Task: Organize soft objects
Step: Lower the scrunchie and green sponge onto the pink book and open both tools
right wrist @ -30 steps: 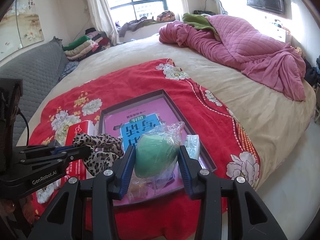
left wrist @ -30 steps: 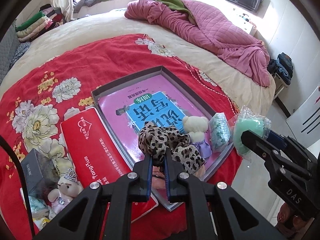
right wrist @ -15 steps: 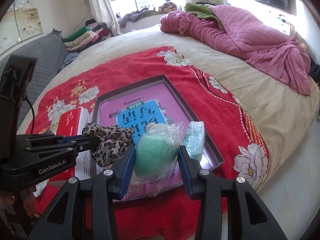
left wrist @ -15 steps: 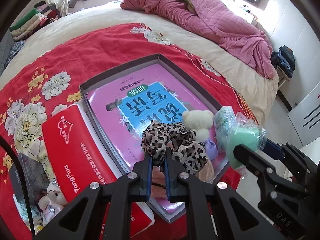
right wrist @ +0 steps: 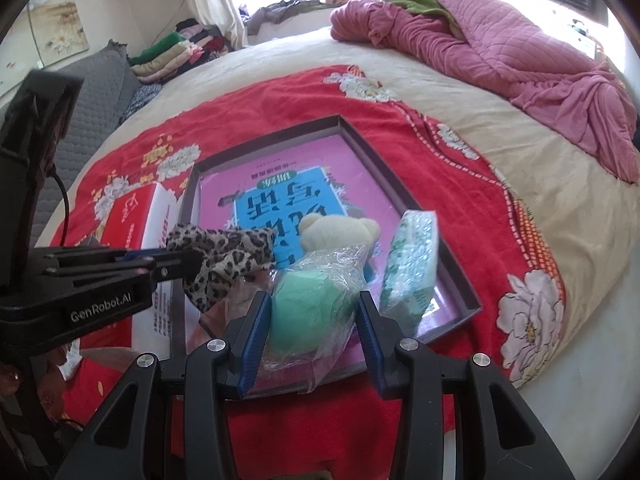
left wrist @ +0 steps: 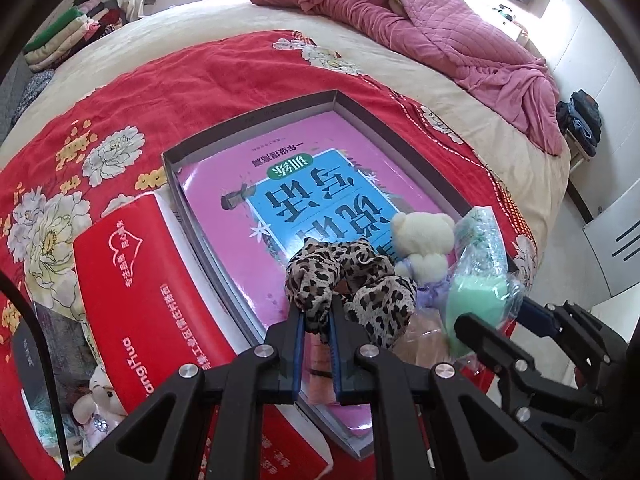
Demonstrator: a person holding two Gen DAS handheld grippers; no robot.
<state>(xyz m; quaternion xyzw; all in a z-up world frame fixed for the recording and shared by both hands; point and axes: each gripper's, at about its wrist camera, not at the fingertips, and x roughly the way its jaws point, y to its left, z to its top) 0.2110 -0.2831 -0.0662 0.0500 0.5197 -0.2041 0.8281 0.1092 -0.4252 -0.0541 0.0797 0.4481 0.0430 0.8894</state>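
Now, both hands: lower over the gray tray [right wrist: 460, 276] than a second ago, each load nearer its floor.
Left hand-held gripper [left wrist: 316, 312]: pinched almost closed on a leopard-print scrunchie [left wrist: 348, 284], which hangs over the tray's near end.
Right hand-held gripper [right wrist: 316, 312]: jaws part-way apart, clamped on a green sponge in clear wrap [right wrist: 312, 300].
Already in the tray: a cream teddy bear [right wrist: 336, 232] and a wrapped green-patterned pack [right wrist: 408, 264], both on a pink workbook [left wrist: 320, 184].
Meaning: this looks like the set-down of two more soft things; release is not yet made.
Beside the tray: a red tissue pack [left wrist: 152, 300] on the red floral blanket [left wrist: 192, 80] on the bed.
Hard to tell: whether scrunchie or sponge touches the workbook; a brownish thing under the scrunchie is unclear.
Cut off: a small crowned doll [left wrist: 96, 404] at the left wrist view's edge.
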